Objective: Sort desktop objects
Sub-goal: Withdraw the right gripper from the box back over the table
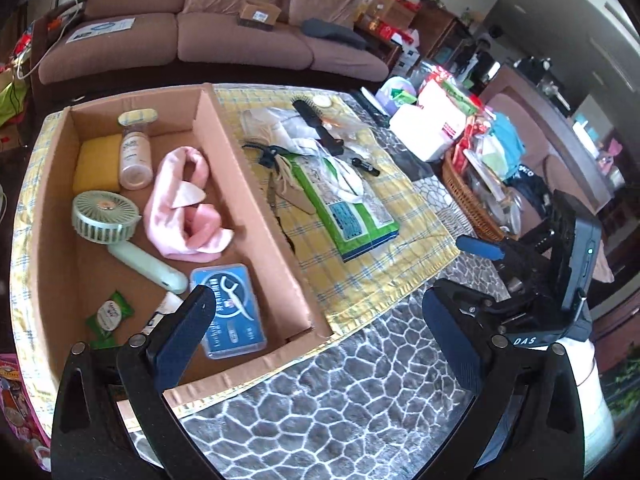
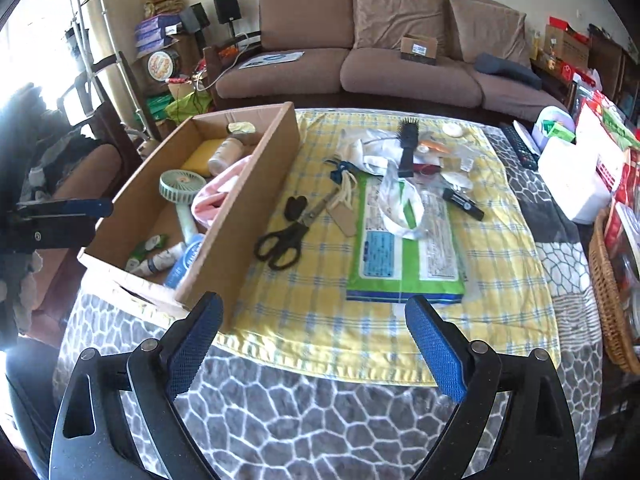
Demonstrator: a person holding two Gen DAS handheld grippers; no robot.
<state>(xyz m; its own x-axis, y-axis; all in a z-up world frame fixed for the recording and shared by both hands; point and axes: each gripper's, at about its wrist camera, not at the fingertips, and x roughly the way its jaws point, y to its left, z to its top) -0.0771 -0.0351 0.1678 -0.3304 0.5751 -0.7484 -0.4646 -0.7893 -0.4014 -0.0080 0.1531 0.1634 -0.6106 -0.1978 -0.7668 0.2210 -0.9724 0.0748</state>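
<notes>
Both claws released, empty: left claw (image 1: 320, 320) beside cardboard box (image 1: 256, 184); scissors (image 2: 288, 232) beyond right claw (image 2: 316, 320).

Setting: a lived-in home living room. A brown fabric sofa (image 2: 384, 60) with 3 seat cushions and loose back pillows runs along the far wall, with a small cardboard parcel (image 2: 419, 49) resting on it. In front stands a low worktop (image 2: 320, 420) covered with a grey pebble-pattern blanket and a yellow checked quilt (image 2: 500, 280). A wicker basket (image 1: 468, 196) of household goods sits at its right edge. Speakers (image 2: 226, 8), stacked boxes (image 2: 154, 34) and a biscuit tin (image 2: 162, 65) crowd the corner beside the sofa.
</notes>
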